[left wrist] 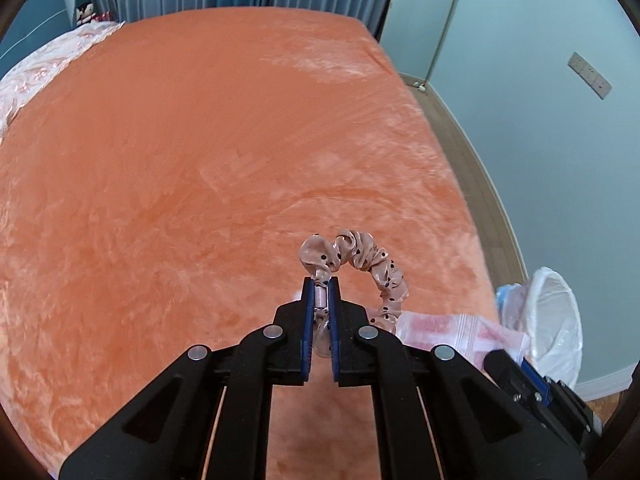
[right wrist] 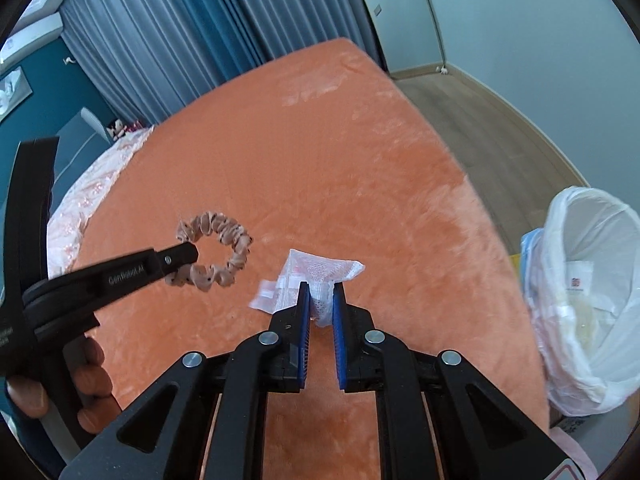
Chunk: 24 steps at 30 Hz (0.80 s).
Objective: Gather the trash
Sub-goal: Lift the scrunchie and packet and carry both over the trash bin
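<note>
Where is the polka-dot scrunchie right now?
The scrunchie is pinched in the left gripper above the orange bed, left of the plastic packet.

In the right wrist view the bin (right wrist: 592,304) is cut off at the right edge, and the label inside it is too small to read. The hand (right wrist: 60,384) at lower left shows only fingers. The wrapper (left wrist: 460,330) hides partly behind the left gripper (left wrist: 321,292).

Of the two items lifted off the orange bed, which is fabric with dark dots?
The pink ring-shaped fabric scrunchie, clamped by the left gripper; the right gripper holds a clear plastic packet.
</note>
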Tool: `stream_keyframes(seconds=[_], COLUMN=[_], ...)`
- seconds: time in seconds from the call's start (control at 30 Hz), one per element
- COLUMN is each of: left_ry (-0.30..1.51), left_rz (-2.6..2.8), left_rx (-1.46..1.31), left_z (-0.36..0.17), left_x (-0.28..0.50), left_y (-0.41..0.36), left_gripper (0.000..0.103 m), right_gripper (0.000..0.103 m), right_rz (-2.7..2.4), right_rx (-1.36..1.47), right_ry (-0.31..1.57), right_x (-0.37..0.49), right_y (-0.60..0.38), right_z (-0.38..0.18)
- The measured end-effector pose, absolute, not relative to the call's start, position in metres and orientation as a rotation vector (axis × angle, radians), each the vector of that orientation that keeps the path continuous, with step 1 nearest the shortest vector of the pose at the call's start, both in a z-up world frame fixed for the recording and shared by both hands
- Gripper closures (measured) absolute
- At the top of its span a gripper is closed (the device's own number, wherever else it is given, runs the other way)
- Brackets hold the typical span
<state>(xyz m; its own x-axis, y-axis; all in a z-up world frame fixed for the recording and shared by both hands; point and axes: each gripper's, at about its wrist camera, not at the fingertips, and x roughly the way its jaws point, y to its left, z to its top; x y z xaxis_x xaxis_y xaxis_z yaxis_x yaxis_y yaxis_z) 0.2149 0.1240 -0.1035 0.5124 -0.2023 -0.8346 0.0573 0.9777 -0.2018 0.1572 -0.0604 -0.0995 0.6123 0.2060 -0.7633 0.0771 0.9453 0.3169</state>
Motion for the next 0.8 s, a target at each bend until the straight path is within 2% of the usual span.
stream_keyframes(seconds=[0.3,0.8], left_ry=[0.946,0.894], left_rz=[-0.238,-0.371], left_rx=[-0.123,-0.027], left_z=[-0.053,-0.021], left_x=[0.162,0.101], left_y=[0.078,-0.011], left_gripper=[0.097,0.096], right_gripper=[0.093,0.096], right_rz=[0.033,-0.046], right_rx=[0.373,0.383], right_ry=[0.793,0.670], right_x=[0.110,0.053], right_y=[-0.107,-0.182], right_z=[-0.045,-0.006])
